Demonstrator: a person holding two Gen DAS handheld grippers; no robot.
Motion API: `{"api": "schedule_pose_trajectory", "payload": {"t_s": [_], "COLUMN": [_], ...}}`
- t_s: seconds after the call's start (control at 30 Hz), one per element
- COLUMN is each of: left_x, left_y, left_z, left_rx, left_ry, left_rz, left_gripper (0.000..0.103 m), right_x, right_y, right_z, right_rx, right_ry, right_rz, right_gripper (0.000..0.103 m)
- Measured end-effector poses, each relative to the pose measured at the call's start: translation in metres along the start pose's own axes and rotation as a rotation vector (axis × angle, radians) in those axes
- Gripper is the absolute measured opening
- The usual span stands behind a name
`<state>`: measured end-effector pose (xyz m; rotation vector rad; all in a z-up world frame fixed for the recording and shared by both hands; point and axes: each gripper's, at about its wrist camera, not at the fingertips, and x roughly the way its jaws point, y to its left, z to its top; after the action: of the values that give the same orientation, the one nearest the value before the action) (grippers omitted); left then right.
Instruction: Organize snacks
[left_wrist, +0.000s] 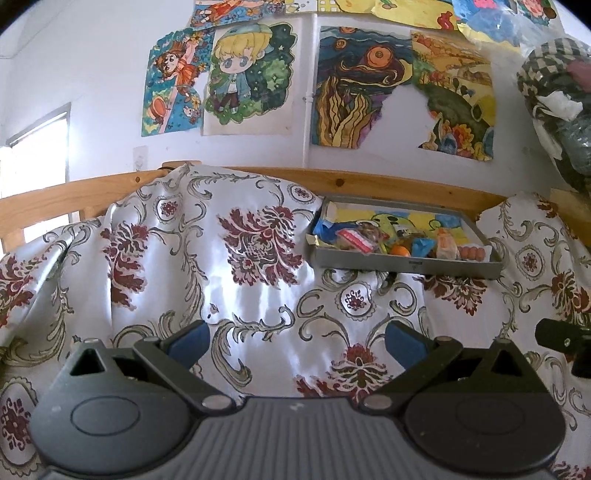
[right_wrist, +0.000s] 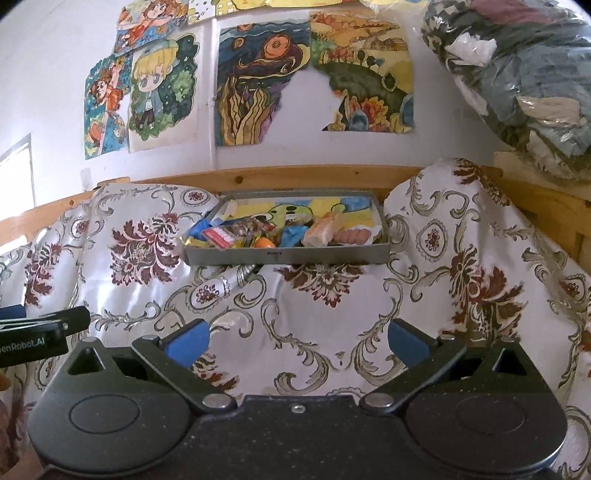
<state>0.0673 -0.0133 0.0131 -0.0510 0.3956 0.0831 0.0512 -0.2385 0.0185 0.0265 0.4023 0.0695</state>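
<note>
Against the wooden rail (right_wrist: 295, 177) at the back, we see a shallow grey tray (right_wrist: 288, 255) resting on a white satin cloth (right_wrist: 295, 317) patterned with maroon flowers and grey scrolls. Inside the tray, crowded toward its front wall, lie the snacks (right_wrist: 258, 236): a red-and-white packet (right_wrist: 218, 236), a small orange round piece (right_wrist: 265, 243), a blue wrapper (right_wrist: 295, 234), a pale orange packet (right_wrist: 323, 227) and a row of small sausages (right_wrist: 352, 235) at the right end. A coloured drawing lines the tray floor behind them.

We hold our left gripper (left_wrist: 297, 341) above the cloth with its blue-padded fingers spread wide and nothing between them; the tray (left_wrist: 406, 264) sits ahead and to the right of it. Our right gripper (right_wrist: 297, 341) is likewise spread wide and empty, well short of the tray, which lies almost straight ahead. Painted pictures (right_wrist: 264, 81) hang on the white wall, and a bulging plastic bag (right_wrist: 524, 81) sits at upper right.
</note>
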Motion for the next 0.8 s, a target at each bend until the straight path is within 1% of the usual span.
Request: {"api": "schedule_pose_trajectory", "payload": {"t_s": [0.27, 0.8], "left_x": [-0.0003, 0.0003], "left_y": [-0.0002, 0.0023], "left_z": [-0.0048, -0.006], "left_rx": [0.007, -0.005], "left_ry": [0.012, 0.026], "left_rz": [-0.004, 0.0], "left_gripper": [0.103, 0.103], "right_x": [0.0053, 0.0068], "right_y": [0.0008, -0.0006], "right_z": [-0.0056, -0.0081], "right_rx": [0.001, 0.003], "right_ry": [0.021, 0.027], "right_rz": [0.006, 0.006], "right_gripper": [0.102, 0.102]}}
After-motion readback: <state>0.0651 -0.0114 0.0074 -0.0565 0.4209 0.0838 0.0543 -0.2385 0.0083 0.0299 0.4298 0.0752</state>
